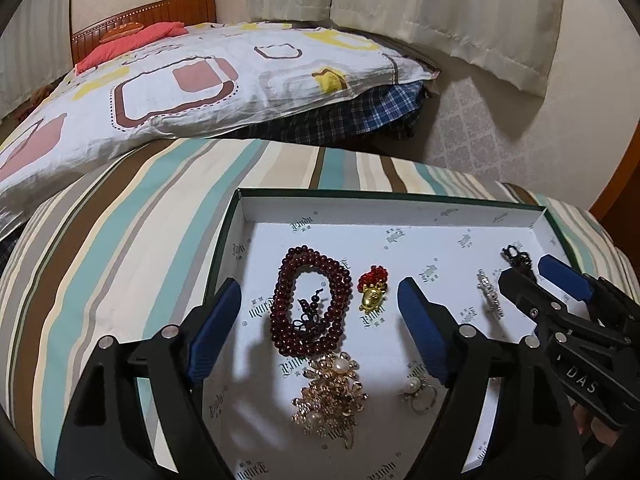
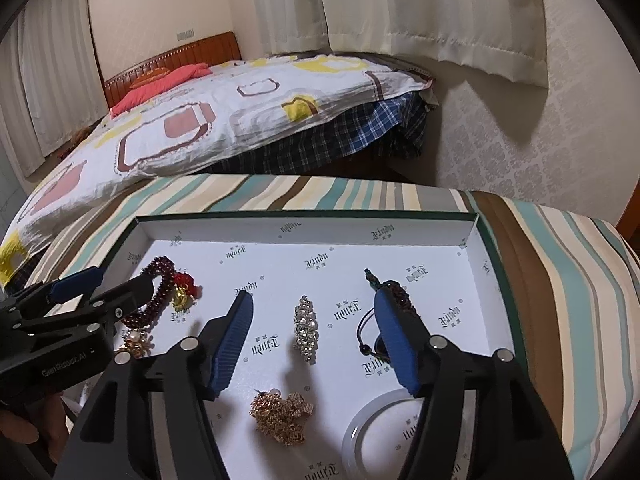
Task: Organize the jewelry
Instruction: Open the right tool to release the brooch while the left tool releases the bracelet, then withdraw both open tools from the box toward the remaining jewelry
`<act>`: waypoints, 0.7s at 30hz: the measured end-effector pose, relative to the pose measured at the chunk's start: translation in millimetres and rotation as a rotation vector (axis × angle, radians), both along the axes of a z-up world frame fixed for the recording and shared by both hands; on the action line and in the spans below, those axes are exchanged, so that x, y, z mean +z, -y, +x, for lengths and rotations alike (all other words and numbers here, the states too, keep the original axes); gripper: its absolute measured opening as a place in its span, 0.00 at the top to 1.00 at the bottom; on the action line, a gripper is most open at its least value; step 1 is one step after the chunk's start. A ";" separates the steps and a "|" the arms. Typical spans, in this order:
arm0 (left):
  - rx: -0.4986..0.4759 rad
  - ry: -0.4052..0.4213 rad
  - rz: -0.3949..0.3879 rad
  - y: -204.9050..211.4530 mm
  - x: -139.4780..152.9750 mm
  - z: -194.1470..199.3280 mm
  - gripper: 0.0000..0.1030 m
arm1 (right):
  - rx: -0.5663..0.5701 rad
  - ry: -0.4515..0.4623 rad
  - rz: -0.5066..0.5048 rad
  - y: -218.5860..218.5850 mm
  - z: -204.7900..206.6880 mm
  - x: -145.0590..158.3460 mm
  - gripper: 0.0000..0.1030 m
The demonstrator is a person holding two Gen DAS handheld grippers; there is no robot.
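A shallow white tray with a green rim lies on a striped cloth. My left gripper is open above a dark red bead bracelet and a gold and red charm; nothing is pressed between its pads. Closer to the camera lie a gold pearl brooch and a pearl ring. My right gripper is also open, over a rhinestone bracelet. A gold chain, a white bangle and a dark corded bracelet lie around it.
The striped cloth covers a raised surface that drops off past the tray's far rim. Beyond it stands a bed with a patterned quilt. Curtains and a papered wall close the right side.
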State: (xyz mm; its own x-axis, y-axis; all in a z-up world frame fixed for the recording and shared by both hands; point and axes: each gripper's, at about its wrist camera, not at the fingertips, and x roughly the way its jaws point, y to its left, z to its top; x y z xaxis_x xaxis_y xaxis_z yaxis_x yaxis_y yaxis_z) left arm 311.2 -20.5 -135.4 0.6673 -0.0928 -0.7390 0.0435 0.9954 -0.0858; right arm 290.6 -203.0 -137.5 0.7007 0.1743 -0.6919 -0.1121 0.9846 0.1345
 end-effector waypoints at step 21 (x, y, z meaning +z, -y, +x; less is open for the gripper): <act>0.025 0.190 0.007 -3.2 64.6 -76.6 0.13 | -0.012 0.116 0.012 8.3 -66.2 46.3 0.34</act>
State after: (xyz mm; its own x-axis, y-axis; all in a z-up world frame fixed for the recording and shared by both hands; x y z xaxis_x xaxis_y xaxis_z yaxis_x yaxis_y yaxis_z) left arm 234.6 -17.2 -70.9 0.7967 -0.0698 -0.6004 0.0333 0.9969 -0.0717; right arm 224.4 -211.3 -91.2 0.7781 0.1730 -0.6038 -0.1157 0.9844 0.1329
